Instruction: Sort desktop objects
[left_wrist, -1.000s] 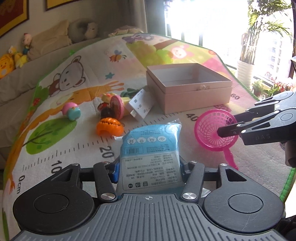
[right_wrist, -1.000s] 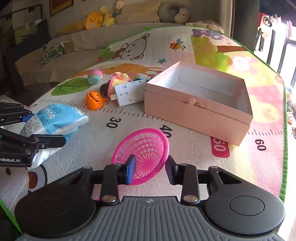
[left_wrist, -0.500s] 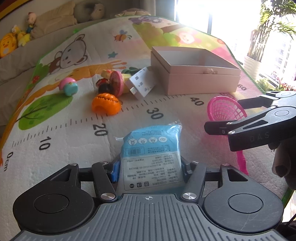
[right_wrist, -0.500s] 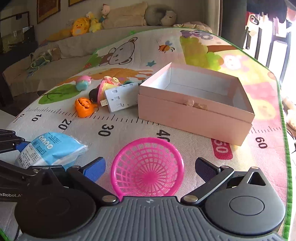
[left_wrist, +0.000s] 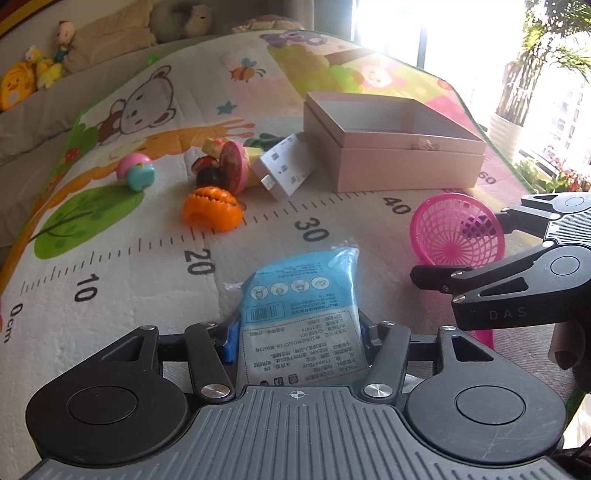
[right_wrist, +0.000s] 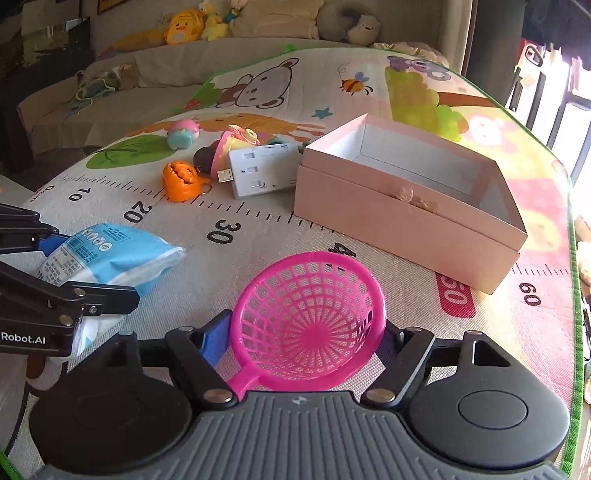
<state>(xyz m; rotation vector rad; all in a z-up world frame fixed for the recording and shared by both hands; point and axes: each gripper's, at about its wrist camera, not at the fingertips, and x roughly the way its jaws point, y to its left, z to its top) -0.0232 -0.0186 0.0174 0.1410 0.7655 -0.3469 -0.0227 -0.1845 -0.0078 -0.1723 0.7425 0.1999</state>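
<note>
In the left wrist view, a blue packet (left_wrist: 301, 310) is clamped between the fingers of the left tongs (left_wrist: 297, 338) at the bottom centre of the frame, the jaws closed tightly against its two sides. The packet lies lengthwise on the play mat (left_wrist: 122, 280), its far end pointing toward the printed "30".

In the right wrist view, a pink sieve (right_wrist: 310, 321) is seen at the lower centre, between the fingers of the right tongs (right_wrist: 301, 341). The jaws are narrowed around the mesh bowl; the left blue pad (right_wrist: 214, 339) is seen just beside the rim, and the right one is largely hidden behind the bowl, so a firm grip cannot be confirmed. The handle of the sieve runs down toward the tongs' body. Nothing is seen in its bowl.

A pink box (right_wrist: 410, 206) is shown open at the upper right of centre, resting on the mat; its white inside holds nothing visible, though the near corner is hidden by the wall. Just left of the box, touching or nearly touching it, a white power strip (right_wrist: 262, 170) is lying. Further left an orange toy (right_wrist: 183, 179), a round pink toy (right_wrist: 225, 149) and a pink-and-teal toy (right_wrist: 183, 133) are scattered. Stuffed animals (right_wrist: 192, 24) are lined up on a sofa along the top edge.
</note>
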